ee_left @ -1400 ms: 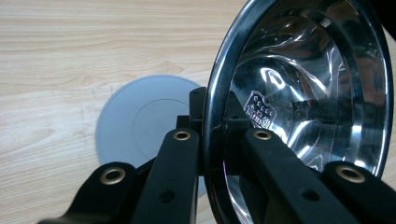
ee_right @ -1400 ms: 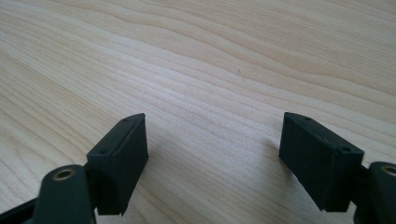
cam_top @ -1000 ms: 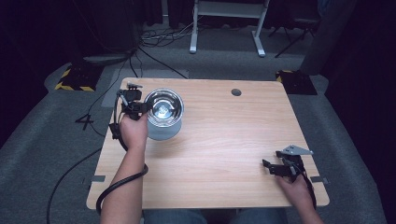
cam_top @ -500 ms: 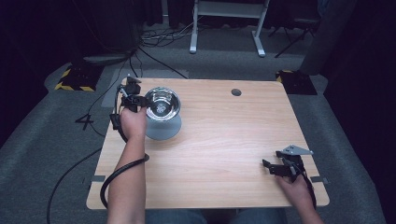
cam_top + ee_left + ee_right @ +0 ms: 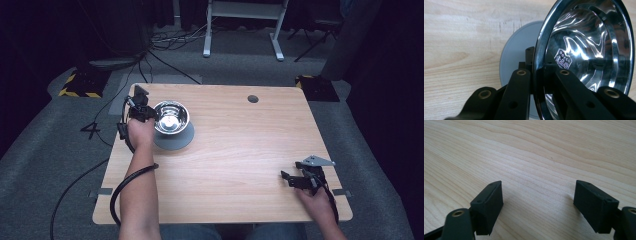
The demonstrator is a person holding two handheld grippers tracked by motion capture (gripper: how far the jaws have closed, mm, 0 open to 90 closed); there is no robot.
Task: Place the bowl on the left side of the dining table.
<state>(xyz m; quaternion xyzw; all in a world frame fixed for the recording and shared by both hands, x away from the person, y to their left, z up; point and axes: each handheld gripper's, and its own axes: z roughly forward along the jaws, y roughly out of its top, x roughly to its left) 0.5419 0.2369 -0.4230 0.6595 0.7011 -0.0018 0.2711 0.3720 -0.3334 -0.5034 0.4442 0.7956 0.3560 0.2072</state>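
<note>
A shiny steel bowl (image 5: 171, 117) hangs lifted above a grey round plate (image 5: 176, 139) at the table's left. My left gripper (image 5: 150, 114) is shut on the bowl's left rim. In the left gripper view the bowl (image 5: 589, 50) is tilted with its inside facing the camera, its rim pinched between the two black jaws, and the grey plate (image 5: 520, 50) lies on the wood behind it. My right gripper (image 5: 289, 179) rests near the table's front right corner. Its jaws stand wide open over bare wood in the right gripper view (image 5: 537, 202).
The wooden table (image 5: 240, 150) has a round cable hole (image 5: 253, 99) at its back. Cables run from both grippers off the table edges. Dark floor, a desk frame and yellow-black floor mats lie beyond the table.
My left gripper has raised the bowl off the grey plate and moved it back and left, so more of the plate shows. The right gripper has stayed still.
</note>
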